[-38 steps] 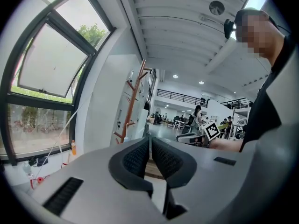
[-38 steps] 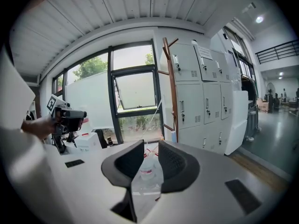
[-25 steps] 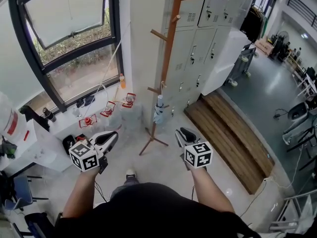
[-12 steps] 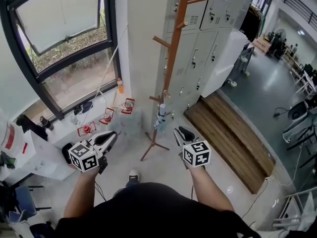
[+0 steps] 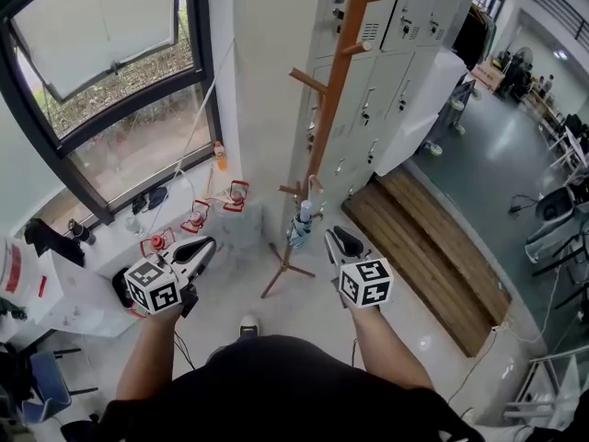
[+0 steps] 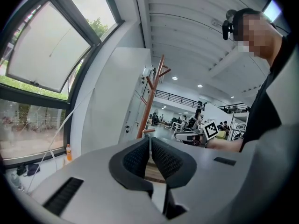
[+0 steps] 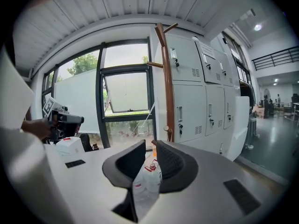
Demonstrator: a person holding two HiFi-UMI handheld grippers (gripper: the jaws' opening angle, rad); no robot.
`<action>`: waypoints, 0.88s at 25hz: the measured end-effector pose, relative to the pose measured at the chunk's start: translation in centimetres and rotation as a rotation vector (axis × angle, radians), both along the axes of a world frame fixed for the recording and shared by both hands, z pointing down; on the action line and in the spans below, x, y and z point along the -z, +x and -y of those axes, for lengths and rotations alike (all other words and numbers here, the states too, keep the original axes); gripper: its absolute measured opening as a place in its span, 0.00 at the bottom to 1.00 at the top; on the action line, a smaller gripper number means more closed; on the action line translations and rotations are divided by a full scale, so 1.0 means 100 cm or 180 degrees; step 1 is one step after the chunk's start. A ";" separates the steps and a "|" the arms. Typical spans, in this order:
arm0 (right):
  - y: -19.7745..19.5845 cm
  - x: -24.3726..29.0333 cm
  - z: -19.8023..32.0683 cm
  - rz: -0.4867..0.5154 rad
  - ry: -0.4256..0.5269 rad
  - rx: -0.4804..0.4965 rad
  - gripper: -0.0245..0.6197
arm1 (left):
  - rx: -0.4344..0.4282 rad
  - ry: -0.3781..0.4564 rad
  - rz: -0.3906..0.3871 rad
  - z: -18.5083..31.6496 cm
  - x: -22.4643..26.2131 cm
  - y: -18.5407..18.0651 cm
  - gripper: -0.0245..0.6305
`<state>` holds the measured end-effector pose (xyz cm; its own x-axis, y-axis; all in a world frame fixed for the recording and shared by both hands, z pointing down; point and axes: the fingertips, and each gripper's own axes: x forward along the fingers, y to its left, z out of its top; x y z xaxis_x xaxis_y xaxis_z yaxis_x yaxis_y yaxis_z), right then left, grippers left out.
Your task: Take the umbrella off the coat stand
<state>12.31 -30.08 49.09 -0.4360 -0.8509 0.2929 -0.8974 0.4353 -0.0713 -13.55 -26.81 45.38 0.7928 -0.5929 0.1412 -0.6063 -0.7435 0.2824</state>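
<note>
Centre frame, the umbrella (image 5: 300, 225) hangs low on the coat stand (image 5: 337, 90). Below it, left gripper (image 5: 206, 246) jaws clenched empty; right gripper (image 5: 337, 238) jaws parted, just closing on nothing.

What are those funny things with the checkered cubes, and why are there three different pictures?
A person holds a tool in each hand: the left claw and the right claw. The cubes are part of the tools. One picture comes from a camera on the person's head, looking down. The other two come from cameras riding on the claws. Ahead stands a wooden coat stand with a folded umbrella hanging low on it. Neither claw holds anything. The left is shut. The right is open, though its jaws have just been closing a little.
</note>
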 end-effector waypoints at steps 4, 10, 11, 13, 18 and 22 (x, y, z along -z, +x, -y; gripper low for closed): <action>0.003 -0.005 0.023 -0.0006 -0.0023 -0.0007 0.17 | -0.0002 -0.0033 -0.0008 0.023 -0.006 0.003 0.09; 0.002 -0.018 0.053 -0.0018 -0.0067 -0.0003 0.18 | -0.0031 -0.0081 0.0000 0.048 -0.014 0.008 0.09; 0.003 -0.020 0.057 -0.0018 -0.0065 -0.0007 0.18 | -0.0032 -0.0082 -0.0005 0.052 -0.014 0.009 0.09; 0.005 -0.020 0.067 0.0008 0.0002 -0.0037 0.18 | -0.0040 -0.0090 -0.0021 0.061 -0.014 0.012 0.09; 0.012 -0.023 0.090 0.0066 0.0191 -0.0106 0.18 | -0.0072 -0.0144 0.0015 0.078 -0.024 0.017 0.09; 0.009 -0.033 0.103 0.0046 0.0181 -0.0081 0.18 | -0.0058 -0.0202 0.0039 0.086 -0.032 0.014 0.09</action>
